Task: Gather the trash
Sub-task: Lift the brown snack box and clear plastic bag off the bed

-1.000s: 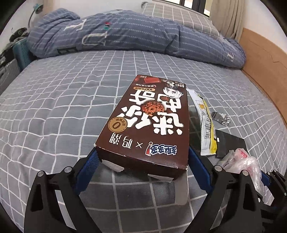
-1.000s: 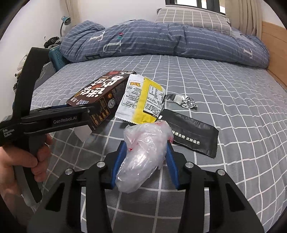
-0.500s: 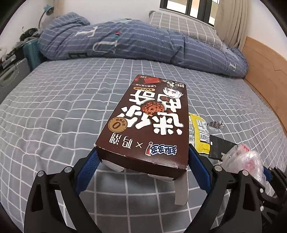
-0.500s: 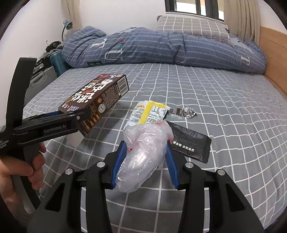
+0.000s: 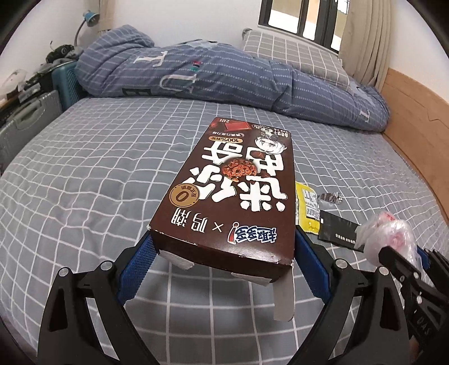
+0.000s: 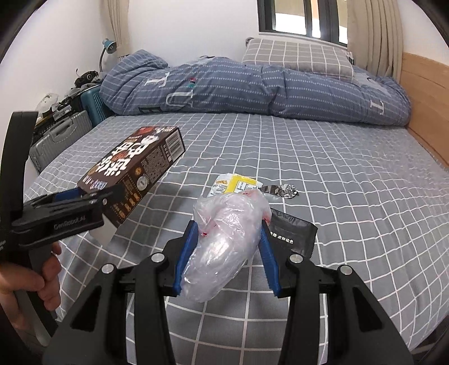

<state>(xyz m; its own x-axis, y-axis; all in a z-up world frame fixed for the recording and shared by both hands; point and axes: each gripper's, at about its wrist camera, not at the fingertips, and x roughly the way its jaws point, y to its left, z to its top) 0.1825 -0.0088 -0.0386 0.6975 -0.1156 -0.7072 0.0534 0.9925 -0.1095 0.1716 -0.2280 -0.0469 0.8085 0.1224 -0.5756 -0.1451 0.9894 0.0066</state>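
Brown cardboard snack box [image 5: 235,193]: pinched by left gripper [image 5: 221,252], long axis running away from fingers, centre frame. Crumpled plastic bag [image 6: 227,238] pinched by right gripper [image 6: 227,252]. Yellow wrapper [image 6: 238,184], foil scrap [image 6: 283,192], black sachet [image 6: 291,233] on bed, beyond and nearer right gripper.

Soft, even daylight comes from the window [image 6: 303,16] behind the bed [image 6: 350,179], its panes blown out white, shadows are faint, both fisheye views stay sharp but bend strongly toward black vignetted corners.
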